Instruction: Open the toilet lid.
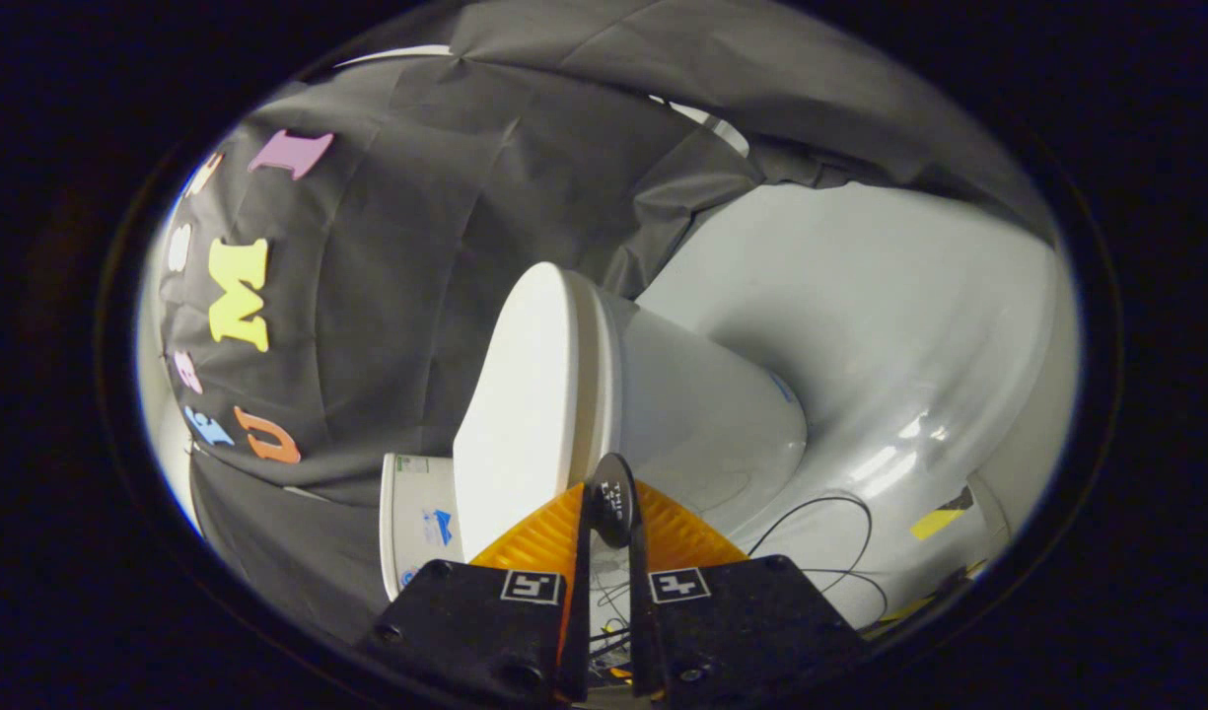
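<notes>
The white toilet appears rolled on its side in the gripper view. Its lid (pixel 525 394) lies flat against the seat, which rests on the round bowl (pixel 702 424). A small black oval tab (pixel 613 498) sticks out at the lid's front edge. My gripper (pixel 611 505) is at that edge with both fingers closed in on the tab, which sits pinched between the fingertips. The seam between lid and seat runs straight ahead of the fingers.
The toilet's white tank (pixel 416 523), with a sticker on it, stands behind the lid against the black cloth wall (pixel 446 227). Glossy white floor (pixel 860 325) spreads beyond the bowl. Thin black cables (pixel 820 523) and a strip of yellow tape (pixel 934 523) lie on it.
</notes>
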The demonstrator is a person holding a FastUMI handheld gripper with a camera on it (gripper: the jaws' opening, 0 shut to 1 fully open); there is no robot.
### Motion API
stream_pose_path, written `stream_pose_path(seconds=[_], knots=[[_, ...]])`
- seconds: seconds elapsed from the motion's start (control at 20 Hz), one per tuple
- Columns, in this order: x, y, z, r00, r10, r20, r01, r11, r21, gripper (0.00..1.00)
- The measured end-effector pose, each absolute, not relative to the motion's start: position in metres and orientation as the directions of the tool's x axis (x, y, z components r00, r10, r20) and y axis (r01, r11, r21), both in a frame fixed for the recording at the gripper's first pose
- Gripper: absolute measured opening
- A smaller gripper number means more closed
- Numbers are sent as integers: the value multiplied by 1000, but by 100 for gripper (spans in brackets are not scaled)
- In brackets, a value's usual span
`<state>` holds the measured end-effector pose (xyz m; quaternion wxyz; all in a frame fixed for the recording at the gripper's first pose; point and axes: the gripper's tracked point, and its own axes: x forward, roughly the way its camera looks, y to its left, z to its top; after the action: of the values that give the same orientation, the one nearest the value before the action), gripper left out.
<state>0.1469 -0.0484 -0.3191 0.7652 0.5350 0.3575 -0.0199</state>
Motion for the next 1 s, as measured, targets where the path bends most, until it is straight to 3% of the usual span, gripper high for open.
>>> stream_pose_path(seconds=[0.15, 0.35, 1.0], knots=[[148, -48, -316, 753, 355, -554, 428, 375, 822, 15], [148, -46, -308, 744, 339, -576, 434, 412, 801, 8], [153, -29, -249, 765, 319, -560, 358, 513, 781, 7]])
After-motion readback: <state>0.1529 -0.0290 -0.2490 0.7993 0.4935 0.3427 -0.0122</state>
